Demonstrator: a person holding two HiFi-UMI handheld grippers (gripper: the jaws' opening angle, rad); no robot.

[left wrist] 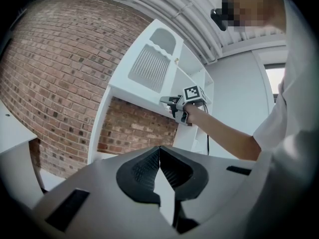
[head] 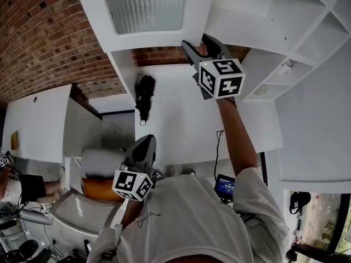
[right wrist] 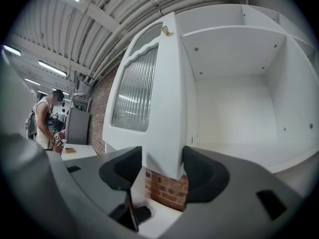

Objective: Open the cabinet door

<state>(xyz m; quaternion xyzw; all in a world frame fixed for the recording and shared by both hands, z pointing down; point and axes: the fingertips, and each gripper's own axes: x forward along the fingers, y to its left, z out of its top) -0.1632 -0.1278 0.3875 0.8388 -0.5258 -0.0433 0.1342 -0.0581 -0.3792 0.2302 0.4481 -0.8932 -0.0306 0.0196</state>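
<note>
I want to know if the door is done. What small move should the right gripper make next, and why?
Probably ease the cabinet door slightly wider. The right gripper appears to hold the door's lower corner between its jaws, and the door already stands open enough to show the cabinet interior, so little swing seems left.

Bright, even light with soft shadows; the white cabinet door (head: 145,7) is nearly blown out. Ceiling strip lights (right wrist: 52,68) glow — both gripper views are fisheye-bent, with dark corners and a soft near foreground.
</note>
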